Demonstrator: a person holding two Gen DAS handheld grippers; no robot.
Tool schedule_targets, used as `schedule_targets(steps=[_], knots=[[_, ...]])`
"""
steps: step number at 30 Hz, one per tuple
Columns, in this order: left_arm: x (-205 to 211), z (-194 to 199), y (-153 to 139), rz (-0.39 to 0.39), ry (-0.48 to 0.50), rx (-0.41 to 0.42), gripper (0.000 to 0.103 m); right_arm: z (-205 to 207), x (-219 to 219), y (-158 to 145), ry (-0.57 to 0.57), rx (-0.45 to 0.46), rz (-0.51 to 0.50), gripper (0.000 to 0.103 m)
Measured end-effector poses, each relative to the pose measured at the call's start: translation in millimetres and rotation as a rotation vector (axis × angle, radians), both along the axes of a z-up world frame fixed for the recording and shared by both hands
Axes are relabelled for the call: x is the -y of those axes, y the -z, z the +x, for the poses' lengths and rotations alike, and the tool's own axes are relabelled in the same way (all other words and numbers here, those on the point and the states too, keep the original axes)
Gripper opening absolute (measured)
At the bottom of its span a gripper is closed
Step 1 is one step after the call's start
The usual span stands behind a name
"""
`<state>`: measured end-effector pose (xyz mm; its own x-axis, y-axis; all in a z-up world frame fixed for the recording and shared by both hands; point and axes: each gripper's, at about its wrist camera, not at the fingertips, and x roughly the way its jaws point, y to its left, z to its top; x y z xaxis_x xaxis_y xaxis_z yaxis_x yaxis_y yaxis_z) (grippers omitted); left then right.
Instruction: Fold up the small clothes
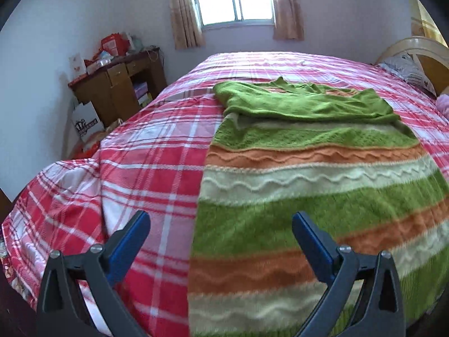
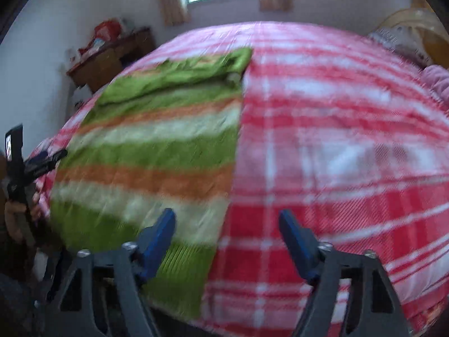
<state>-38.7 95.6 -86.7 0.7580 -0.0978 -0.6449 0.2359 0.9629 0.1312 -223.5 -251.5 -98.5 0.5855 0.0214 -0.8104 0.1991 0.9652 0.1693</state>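
A striped green, orange and cream garment (image 1: 308, 185) lies flat on the plaid bed (image 1: 157, 151), its far end folded back. The left hand-held gripper (image 1: 221, 233) and right hand-held gripper (image 2: 227, 230) hover with jaws apart, holding nothing. The right view is blurred, yet only it shows a hand (image 2: 16, 210) at the edge. The cluttered worktop (image 1: 118, 81) is hard to read.

A: How does the left hand-held gripper (image 1: 221, 226) look?
B: Dark grey arms, blue fingers (image 1: 132, 241), silver screws (image 1: 96, 248).
A: And the right hand-held gripper (image 2: 227, 224)?
B: The same colours and screws.
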Motion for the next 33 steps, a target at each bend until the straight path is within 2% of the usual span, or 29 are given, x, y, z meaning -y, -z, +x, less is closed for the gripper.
schedule_targets(steps=[2, 5, 6, 7, 8, 11, 15, 17, 21, 28, 30, 33], knots=[[-3.0, -6.4, -0.5, -0.005, 0.000, 0.009, 0.103, -0.1, -8.8, 16.8, -0.017, -0.047, 0.008, 0.067], [-12.1, -10.1, -2.8, -0.039, -0.014, -0.002, 0.103, -5.7, -23.7, 26.6, -0.033, -0.065, 0.009, 0.066], [-15.8, -11.7, -4.3, -0.049, -0.016, -0.002, 0.103, -6.7, -29.7, 26.2, -0.060, -0.076, 0.023, 0.061], [-20.1, -14.5, -7.1, -0.064, -0.017, 0.002, 0.103, -7.5, -33.7, 26.7, -0.081, -0.089, 0.043, 0.042], [-23.5, -16.0, -11.0, -0.079, -0.017, 0.012, 0.103, -7.4, -37.6, 28.1, -0.097, -0.111, 0.059, 0.032], [-29.7, -18.5, -19.0, -0.101, -0.022, 0.047, 0.103, -6.8, -43.5, 34.1, -0.099, -0.141, 0.052, 0.032], [-32.6, -18.5, -17.1, -0.098, -0.027, 0.050, 0.103, -9.0, -39.0, 38.6, -0.082, -0.140, 0.103, 0.030], [-34.2, -17.2, -15.5, -0.095, -0.030, 0.047, 0.103, -9.7, -37.0, 36.2, -0.093, -0.155, 0.128, 0.012], [-44.0, -13.2, -17.2, -0.119, -0.042, 0.039, 0.103, -7.3, -31.2, 26.4, -0.117, -0.140, 0.231, 0.009], [-56.6, -3.9, -20.8, -0.141, -0.072, 0.034, 0.103, 9.6, -16.5, -3.2, -0.132, -0.032, 0.392, 0.009], [-56.8, -2.3, -20.6, -0.132, -0.072, 0.036, 0.103, 17.4, -13.8, -9.3, -0.132, -0.001, 0.414, 0.009], [-51.8, 0.9, -19.3, -0.109, -0.064, 0.026, 0.103, 29.6, -14.2, -13.0, -0.129, 0.007, 0.378, 0.009]])
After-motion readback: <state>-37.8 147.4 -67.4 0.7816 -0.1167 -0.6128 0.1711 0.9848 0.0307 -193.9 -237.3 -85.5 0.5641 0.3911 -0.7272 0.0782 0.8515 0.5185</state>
